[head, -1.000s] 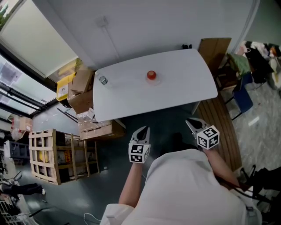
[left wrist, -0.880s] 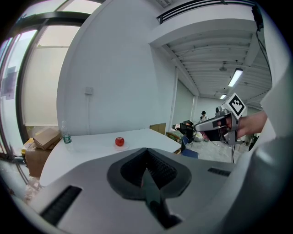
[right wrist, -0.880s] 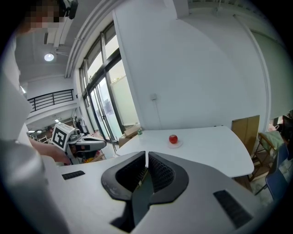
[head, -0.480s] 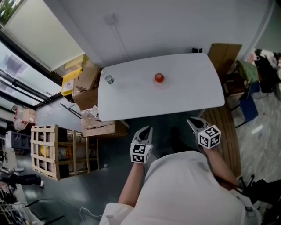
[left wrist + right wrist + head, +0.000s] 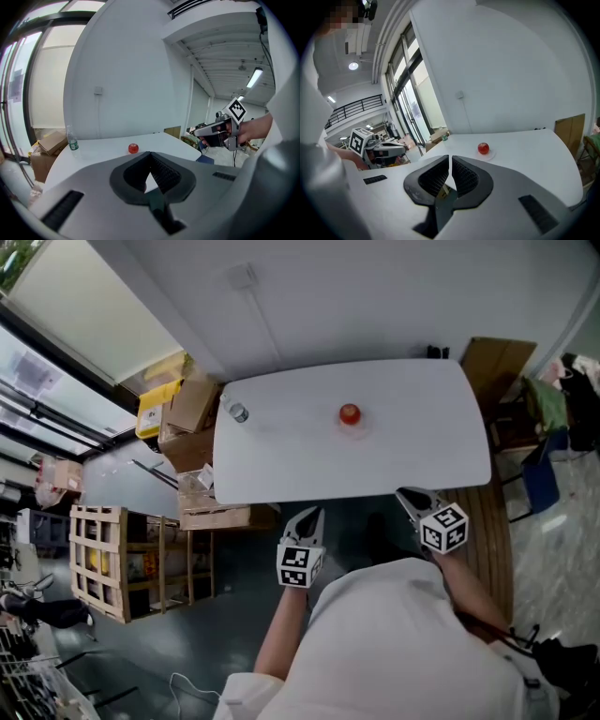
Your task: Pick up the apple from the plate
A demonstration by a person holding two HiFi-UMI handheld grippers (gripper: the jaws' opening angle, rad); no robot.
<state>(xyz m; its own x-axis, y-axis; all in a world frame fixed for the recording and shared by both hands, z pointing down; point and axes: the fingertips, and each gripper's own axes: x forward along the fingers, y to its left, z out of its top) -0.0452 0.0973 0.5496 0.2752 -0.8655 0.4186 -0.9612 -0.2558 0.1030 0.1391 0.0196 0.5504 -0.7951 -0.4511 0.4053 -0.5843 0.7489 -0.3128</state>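
Observation:
A red apple [image 5: 350,413] sits on a small white plate [image 5: 353,425] near the middle of the white table [image 5: 281,465]. Both grippers hang short of the table's near edge, well away from the apple. My left gripper [image 5: 306,518] has its jaw tips together with nothing held; in the left gripper view the apple [image 5: 133,148] lies far beyond the left gripper [image 5: 150,155]. My right gripper [image 5: 410,498] is shut and empty too. The right gripper view shows the apple [image 5: 483,148] on the plate [image 5: 486,155], ahead of the right gripper [image 5: 450,159] and to its right.
A clear plastic bottle [image 5: 238,412] stands at the table's far left corner. Cardboard boxes [image 5: 192,409] and a wooden crate [image 5: 103,563] are on the floor to the left. A brown board [image 5: 497,357] and a blue chair [image 5: 541,479] are to the right.
The table with the apple has come nearer in the head view, and both grippers now sit closer to its near edge. Both stay shut.

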